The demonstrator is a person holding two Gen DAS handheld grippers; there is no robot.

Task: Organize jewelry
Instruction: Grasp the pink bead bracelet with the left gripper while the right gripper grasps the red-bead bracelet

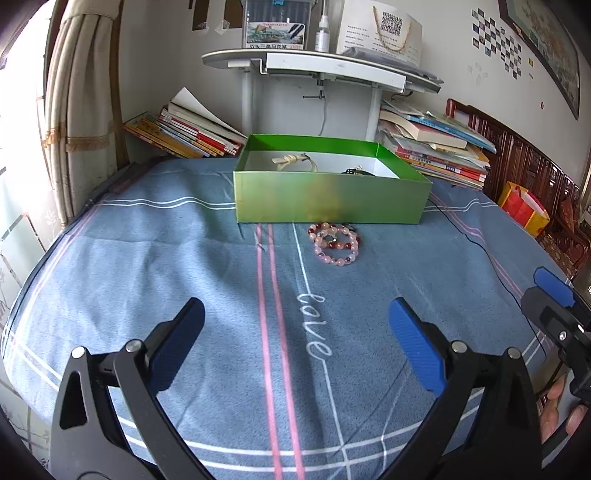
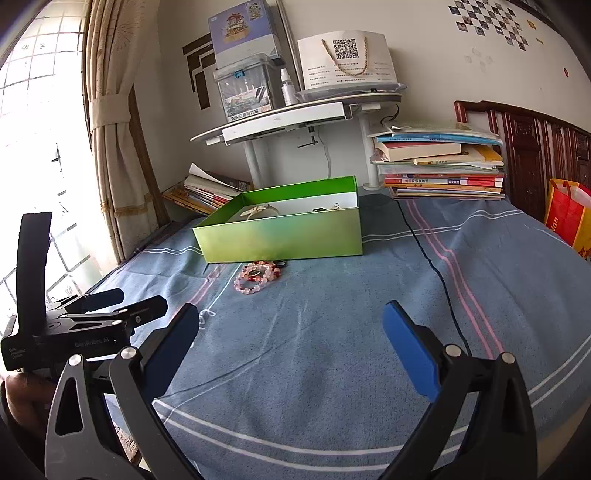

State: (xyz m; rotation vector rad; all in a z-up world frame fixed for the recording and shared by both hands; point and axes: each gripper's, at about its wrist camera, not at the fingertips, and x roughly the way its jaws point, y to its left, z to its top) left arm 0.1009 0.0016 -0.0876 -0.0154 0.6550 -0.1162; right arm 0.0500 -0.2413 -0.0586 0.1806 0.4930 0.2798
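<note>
While both tools hover above the bed point(image 1: 184, 258), the left tool point(image 1: 295, 339) is spread wide and empty, and the right tool point(image 2: 291, 343) is likewise spread wide with nothing between its fingers. Straight ahead of the left tool, well apart, the bead bracelets point(image 1: 336, 245) lie on the blanket, just in front of the green box point(image 1: 332, 201). The box holds a few other pieces.

Home bedroom. Bed point(image 1: 184, 258) under a blue striped sheet, carved dark wooden headboard point(image 2: 535, 147) along one side, tied-back curtain point(image 2: 110, 122) at a bright window. Book stacks point(image 2: 439, 166) and a small white desk point(image 1: 321, 66) crowd the wall; photo prints point(image 1: 495, 33) are stuck up.
</note>
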